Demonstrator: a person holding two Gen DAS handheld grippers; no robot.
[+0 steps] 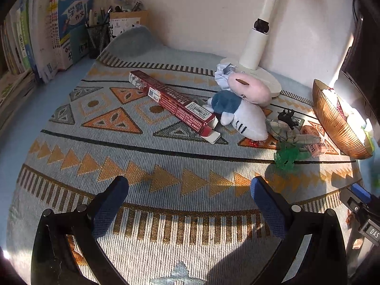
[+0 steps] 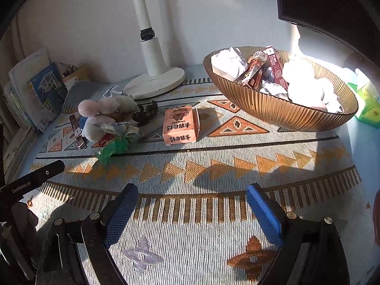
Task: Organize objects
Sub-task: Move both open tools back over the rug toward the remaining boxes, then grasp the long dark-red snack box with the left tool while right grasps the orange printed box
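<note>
Both the left gripper [image 1: 190,187] and the right gripper [image 2: 192,196] are held low at the bottom of the frame with fingers wide and empty, presumably readied for the pink box [image 2: 181,125] and plush toys [image 1: 239,109] left at mid-frame on the tabletop [image 2: 190,166] beside the part-filled amber bowl [image 2: 273,109].

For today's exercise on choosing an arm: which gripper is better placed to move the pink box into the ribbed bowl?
Probably the right gripper: open, empty, pink box straight ahead, ribbed bowl beside it. From the left gripper, both sit far right.
</note>
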